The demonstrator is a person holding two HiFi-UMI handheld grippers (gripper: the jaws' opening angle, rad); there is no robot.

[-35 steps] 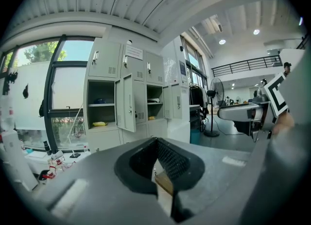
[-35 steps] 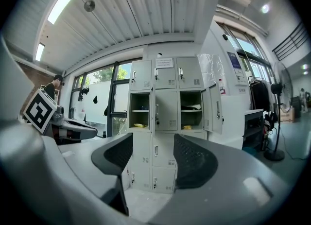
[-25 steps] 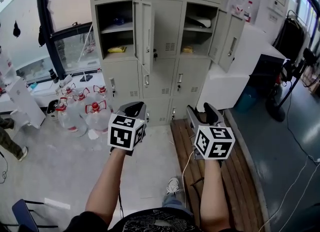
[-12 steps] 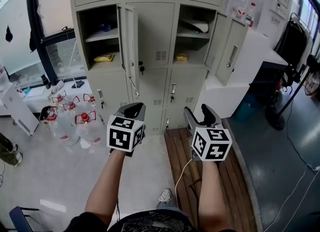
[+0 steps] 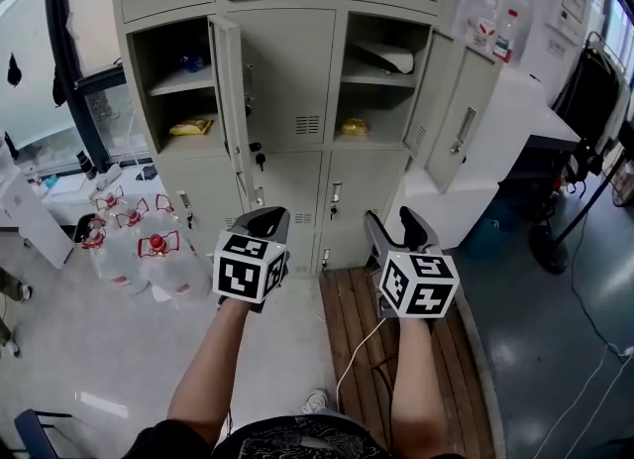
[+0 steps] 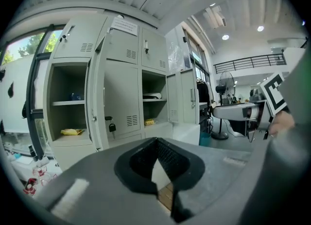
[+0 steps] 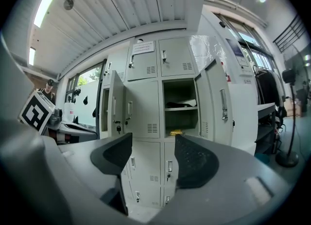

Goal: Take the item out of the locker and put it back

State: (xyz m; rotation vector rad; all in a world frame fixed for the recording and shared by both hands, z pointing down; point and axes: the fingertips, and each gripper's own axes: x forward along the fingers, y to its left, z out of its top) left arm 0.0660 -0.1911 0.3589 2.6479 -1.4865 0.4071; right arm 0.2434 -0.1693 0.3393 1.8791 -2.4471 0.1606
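Two lockers open (one yellow item each); two grippers

- Locker, upper centre of the head view: two compartments stand open.
- Left shelf, in the left open compartment: carries a blue object. The compartment bottom below it carries a yellow packet.
- Right shelf, in the right open compartment: carries a white-and-dark object. The compartment bottom below it carries a small yellow object.
- Pale floor, left of frame: clear water jugs with red caps stand clustered near the locker base.
- Wooden slatted platform, lower centre: lies on the floor in front of the locker. A white cable runs across it.
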